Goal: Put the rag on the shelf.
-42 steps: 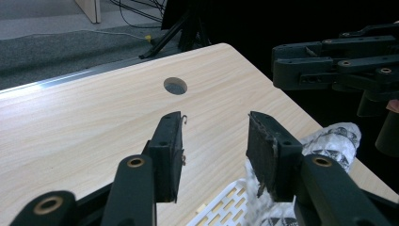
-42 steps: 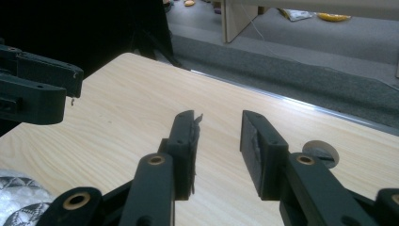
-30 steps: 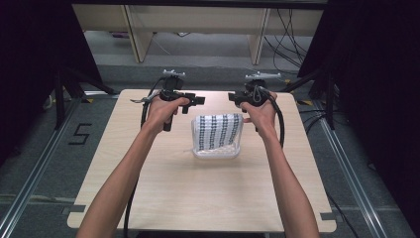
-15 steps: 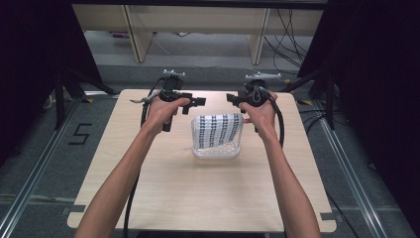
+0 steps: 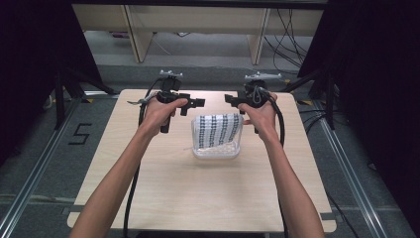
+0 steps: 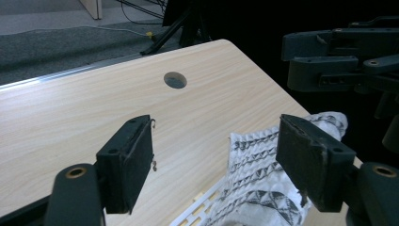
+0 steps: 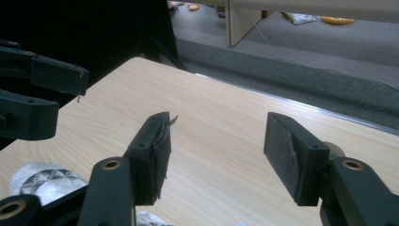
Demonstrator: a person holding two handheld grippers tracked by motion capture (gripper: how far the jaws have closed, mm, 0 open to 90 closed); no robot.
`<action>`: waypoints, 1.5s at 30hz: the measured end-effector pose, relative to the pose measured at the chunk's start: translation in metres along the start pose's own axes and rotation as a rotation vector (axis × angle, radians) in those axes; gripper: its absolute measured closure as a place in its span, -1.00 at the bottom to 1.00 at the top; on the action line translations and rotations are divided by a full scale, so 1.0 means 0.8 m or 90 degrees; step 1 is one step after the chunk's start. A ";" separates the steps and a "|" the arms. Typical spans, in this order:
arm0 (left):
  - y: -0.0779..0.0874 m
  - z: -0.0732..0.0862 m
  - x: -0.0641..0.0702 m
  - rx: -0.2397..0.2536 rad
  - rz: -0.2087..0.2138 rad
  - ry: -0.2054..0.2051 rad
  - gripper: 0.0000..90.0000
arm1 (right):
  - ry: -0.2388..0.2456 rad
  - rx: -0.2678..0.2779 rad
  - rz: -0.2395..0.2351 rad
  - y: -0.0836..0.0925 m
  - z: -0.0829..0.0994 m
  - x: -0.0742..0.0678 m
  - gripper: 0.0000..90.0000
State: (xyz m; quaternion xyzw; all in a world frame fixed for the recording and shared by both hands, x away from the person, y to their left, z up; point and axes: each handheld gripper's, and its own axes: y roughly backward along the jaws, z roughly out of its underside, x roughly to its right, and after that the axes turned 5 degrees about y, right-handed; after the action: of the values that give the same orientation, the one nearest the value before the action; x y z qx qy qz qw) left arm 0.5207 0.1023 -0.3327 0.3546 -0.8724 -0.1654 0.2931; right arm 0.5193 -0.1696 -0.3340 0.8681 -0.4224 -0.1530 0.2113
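Cloth (image 5: pixel 217 130): white with black geometric rows. Basket (image 5: pixel 216 152): clear/white plastic. Bench (image 5: pixel 198 183): light wood grain. Both grippers black: left gripper (image 5: pixel 194 103), right gripper (image 5: pixel 231 100). Floor (image 5: pixel 29 153): grey carpet.

- Left gripper (image 5: pixel 194 103) and right gripper (image 5: pixel 230 99): black bodies, blocky black jaws with worn pads, brass-coloured pivot screws.
- Grey three-cornered plates on top.
- Black cables trailing.
- Forearms bare, sleeveless.

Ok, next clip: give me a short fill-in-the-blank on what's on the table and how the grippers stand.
1. The patterned cloth is draped over a clear plastic ___.
2. Both the left gripper and the right gripper have their jaws ___.
3. The wooden table has a round ___ near its far edge.

Missing words: container; open; hole
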 end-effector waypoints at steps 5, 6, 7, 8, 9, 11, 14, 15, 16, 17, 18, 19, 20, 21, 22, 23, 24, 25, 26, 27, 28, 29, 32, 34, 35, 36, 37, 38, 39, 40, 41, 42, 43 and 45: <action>0.006 0.002 0.004 0.000 0.001 -0.007 -0.44 | 0.008 0.003 -0.007 0.006 -0.001 -0.003 -0.09; 0.007 0.002 0.004 -0.002 0.007 -0.010 -0.44 | 0.004 0.001 -0.006 0.008 -0.001 -0.005 -0.10; 0.008 0.003 0.006 0.003 0.004 -0.010 -0.45 | 0.016 0.005 -0.009 0.009 -0.002 -0.005 -0.11; 0.010 0.004 0.006 0.004 0.011 -0.011 -0.45 | 0.018 0.007 -0.009 0.011 -0.002 -0.005 -0.11; 0.011 0.005 0.007 0.004 0.016 -0.011 -0.45 | 0.006 0.009 -0.014 0.013 -0.002 -0.008 -0.11; 0.014 0.006 0.008 0.006 0.013 -0.015 -0.46 | 0.002 0.015 -0.019 0.016 -0.001 -0.009 -0.11; 0.019 0.007 0.010 0.012 0.016 -0.018 -0.46 | 0.002 0.015 -0.021 0.020 0.002 -0.009 -0.11; 0.020 0.008 0.010 0.013 0.019 -0.019 -0.46 | 0.004 0.015 -0.016 0.021 0.002 -0.009 -0.11; 0.021 0.009 0.012 0.015 0.016 -0.022 -0.46 | 0.009 0.017 -0.024 0.021 0.003 -0.007 -0.11; 0.022 0.009 0.012 0.013 0.021 -0.023 -0.46 | 0.003 0.016 -0.021 0.023 0.004 -0.008 -0.11; 0.023 0.010 0.013 0.015 0.023 -0.026 -0.46 | 0.006 0.015 -0.023 0.023 0.005 -0.008 -0.11; 0.025 0.011 0.015 0.015 0.023 -0.029 -0.46 | 0.004 0.018 -0.024 0.024 0.005 -0.009 -0.11; 0.025 0.012 0.016 0.017 0.021 -0.029 -0.46 | 0.005 0.019 -0.025 0.026 0.006 -0.009 -0.11; 0.026 0.013 0.017 0.014 0.023 -0.033 -0.46 | 0.010 0.020 -0.028 0.026 0.007 -0.009 -0.11; 0.027 0.014 0.019 0.013 0.024 -0.033 -0.46 | 0.006 0.020 -0.025 0.028 0.008 -0.010 -0.11; 0.028 0.016 0.020 0.016 0.025 -0.038 -0.46 | 0.012 0.018 -0.028 0.029 0.008 -0.011 -0.12; 0.029 0.017 0.022 0.014 0.032 -0.038 -0.46 | 0.011 0.021 -0.024 0.030 0.008 -0.013 -0.12; 0.030 0.018 0.023 0.015 0.036 -0.044 -0.46 | 0.022 0.021 -0.030 0.032 0.008 -0.012 -0.11; 0.031 0.020 0.025 0.015 0.038 -0.046 -0.46 | 0.018 0.024 -0.030 0.034 0.008 -0.014 -0.11; 0.033 0.021 0.027 0.015 0.038 -0.052 -0.46 | 0.020 0.029 -0.033 0.035 0.009 -0.015 -0.11; 0.034 0.023 0.030 0.015 0.035 -0.056 -0.46 | 0.023 0.026 -0.032 0.036 0.010 -0.016 -0.11; 0.035 0.024 0.032 0.013 0.041 -0.061 -0.46 | 0.028 0.028 -0.038 0.037 0.010 -0.017 -0.11; 0.040 0.027 0.037 0.016 0.047 -0.072 -0.47 | 0.030 0.028 -0.048 0.041 0.012 -0.020 -0.12; 0.044 0.030 0.041 0.015 0.050 -0.077 -0.47 | 0.040 0.030 -0.050 0.042 0.014 -0.021 -0.12; 0.045 0.032 0.042 0.017 0.051 -0.081 -0.47 | 0.030 0.028 -0.054 0.044 0.015 -0.024 -0.11; 0.046 0.033 0.043 0.015 0.047 -0.081 -0.47 | 0.026 0.026 -0.051 0.045 0.016 -0.026 -0.11; 0.047 0.035 0.045 0.014 0.047 -0.084 -0.47 | 0.043 0.033 -0.055 0.045 0.017 -0.024 -0.11; 0.048 0.037 0.045 0.014 0.048 -0.088 -0.47 | 0.034 0.028 -0.055 0.047 0.018 -0.027 -0.12; 0.050 0.038 0.047 0.013 0.051 -0.088 -0.48 | 0.034 0.026 -0.056 0.048 0.018 -0.028 -0.12; 0.051 0.040 0.047 0.015 0.052 -0.092 -0.48 | 0.041 0.028 -0.063 0.049 0.019 -0.028 -0.12; 0.052 0.042 0.048 0.012 0.056 -0.093 -0.48 | 0.046 0.029 -0.059 0.050 0.020 -0.030 -0.12; 0.053 0.044 0.049 0.014 0.056 -0.095 -0.48 | 0.043 0.031 -0.060 0.052 0.020 -0.031 -0.12; 0.054 0.045 0.050 0.013 0.056 -0.099 -0.49 | 0.050 0.029 -0.062 0.053 0.020 -0.031 -0.12; 0.056 0.047 0.052 0.012 0.058 -0.100 -0.49 | 0.047 0.031 -0.066 0.055 0.021 -0.034 -0.12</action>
State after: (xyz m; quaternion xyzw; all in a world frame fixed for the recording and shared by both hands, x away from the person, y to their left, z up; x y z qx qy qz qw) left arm 0.4496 0.1069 -0.3230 0.3035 -0.9093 -0.1711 0.2274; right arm 0.4660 -0.1763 -0.3246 0.8986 -0.3725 -0.1217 0.1975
